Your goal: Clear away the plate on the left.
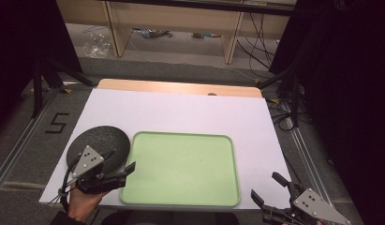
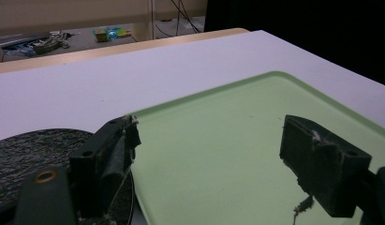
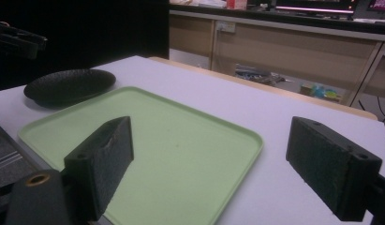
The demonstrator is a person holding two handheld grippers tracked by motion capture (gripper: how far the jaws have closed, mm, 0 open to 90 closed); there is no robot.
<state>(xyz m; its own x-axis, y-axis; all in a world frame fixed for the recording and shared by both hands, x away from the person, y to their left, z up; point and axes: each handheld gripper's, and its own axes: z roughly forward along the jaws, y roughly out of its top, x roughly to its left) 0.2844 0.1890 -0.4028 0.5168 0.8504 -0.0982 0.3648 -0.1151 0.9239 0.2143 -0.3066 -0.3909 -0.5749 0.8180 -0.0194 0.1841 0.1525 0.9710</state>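
The round black textured plate (image 1: 102, 143) is set at nine o'clock of the pale green plastic tray (image 1: 181, 168), touching its rim. The left gripper (image 1: 126, 172) is held wide open and empty above both (the right gripper (image 1: 265, 188) likewise, at five o'clock). A careless closing could catch the tray's rim instead.

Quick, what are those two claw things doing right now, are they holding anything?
Left gripper: open, holding nothing, at the green tray's left edge beside the black plate.
Right gripper: open, holding nothing.
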